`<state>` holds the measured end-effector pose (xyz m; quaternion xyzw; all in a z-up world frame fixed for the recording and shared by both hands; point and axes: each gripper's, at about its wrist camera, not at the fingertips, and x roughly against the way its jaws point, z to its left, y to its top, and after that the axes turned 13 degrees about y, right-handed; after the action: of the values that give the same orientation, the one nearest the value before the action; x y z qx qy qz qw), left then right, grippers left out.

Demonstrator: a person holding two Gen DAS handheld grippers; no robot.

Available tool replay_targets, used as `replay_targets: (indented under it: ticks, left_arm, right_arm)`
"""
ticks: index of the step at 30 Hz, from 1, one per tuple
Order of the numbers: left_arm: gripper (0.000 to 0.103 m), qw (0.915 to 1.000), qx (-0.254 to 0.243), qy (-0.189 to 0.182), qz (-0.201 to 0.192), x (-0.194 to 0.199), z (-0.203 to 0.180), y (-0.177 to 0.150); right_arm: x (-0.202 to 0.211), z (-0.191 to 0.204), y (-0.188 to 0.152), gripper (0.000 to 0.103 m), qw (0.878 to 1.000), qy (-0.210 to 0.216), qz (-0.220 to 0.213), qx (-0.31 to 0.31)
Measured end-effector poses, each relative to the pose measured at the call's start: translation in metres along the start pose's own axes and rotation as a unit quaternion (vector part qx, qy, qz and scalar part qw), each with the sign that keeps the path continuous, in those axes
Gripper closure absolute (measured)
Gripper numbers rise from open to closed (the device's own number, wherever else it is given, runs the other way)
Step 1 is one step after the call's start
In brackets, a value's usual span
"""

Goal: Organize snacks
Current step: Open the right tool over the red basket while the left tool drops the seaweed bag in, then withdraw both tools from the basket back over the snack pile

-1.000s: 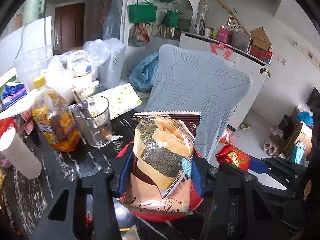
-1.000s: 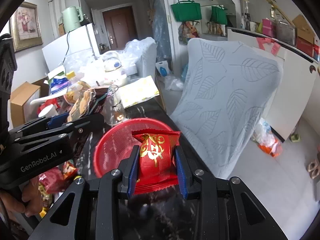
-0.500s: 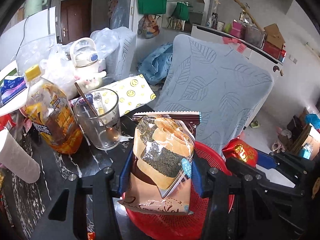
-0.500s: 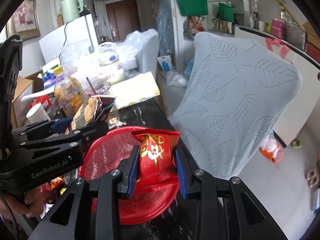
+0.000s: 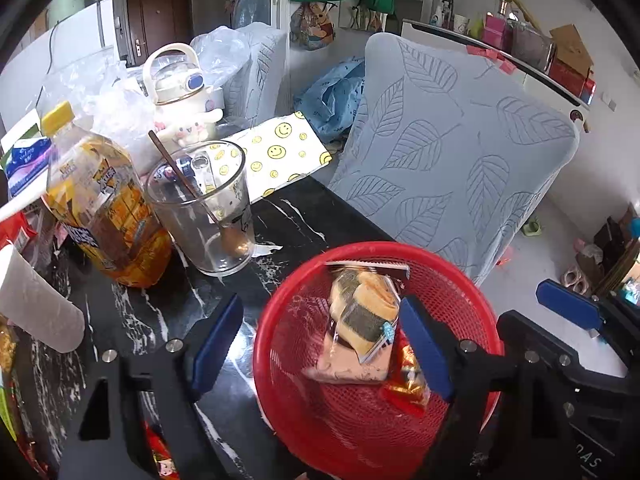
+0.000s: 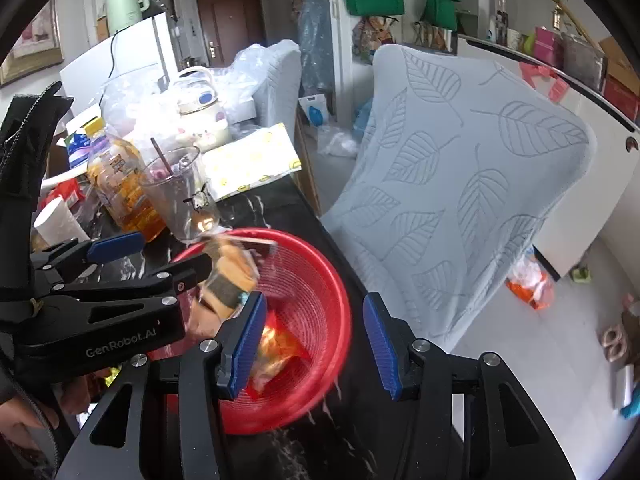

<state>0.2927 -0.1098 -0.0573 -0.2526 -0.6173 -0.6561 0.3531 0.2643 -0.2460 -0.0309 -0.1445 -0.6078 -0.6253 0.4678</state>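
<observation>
A red mesh basket (image 5: 460, 276) sits on the black marble table (image 5: 288, 220) near its right edge; it also shows in the right wrist view (image 6: 320, 280). The seaweed snack packet (image 5: 362, 320) lies in it, also seen blurred in the right wrist view (image 6: 228, 276). The red snack packet (image 5: 406, 380) lies beside it in the basket, seen too in the right wrist view (image 6: 276, 348). My left gripper (image 5: 320, 344) is open and empty above the basket. My right gripper (image 6: 312, 336) is open and empty over the basket's right side.
A glass with a spoon (image 5: 200, 204), an orange drink bottle (image 5: 100, 208), a paper roll (image 5: 36, 312) and a kettle (image 5: 180, 88) crowd the table's left. A smiley-print box (image 5: 276, 156) lies behind. A leaf-patterned covered chair (image 5: 452, 160) stands at the table's right edge.
Both grippers have opened. The seaweed packet and the red packet have dropped from them into the red basket.
</observation>
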Motion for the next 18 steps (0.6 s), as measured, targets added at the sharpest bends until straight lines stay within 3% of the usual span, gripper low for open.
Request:
replay_targets:
  ticks: [9, 13, 18]
  left_arm:
    - [0.023, 0.9999, 0.01, -0.007, -0.011, 0.02, 0.007, 0.0]
    - [0.023, 0.9995, 0.011, 0.01, -0.029, 0.039, 0.012, 0.001]
    - [0.023, 0.9989, 0.01, -0.001, -0.046, 0.071, 0.019, 0.0]
  right_arm:
    - [0.013, 0.005, 0.0, 0.053, 1.0, 0.002, -0.005, -0.003]
    - [0.027, 0.014, 0.0, 0.053, 1.0, 0.004, -0.016, 0.008]
    - [0.048, 0.025, 0.0, 0.053, 0.999, 0.001, -0.03, 0.016]
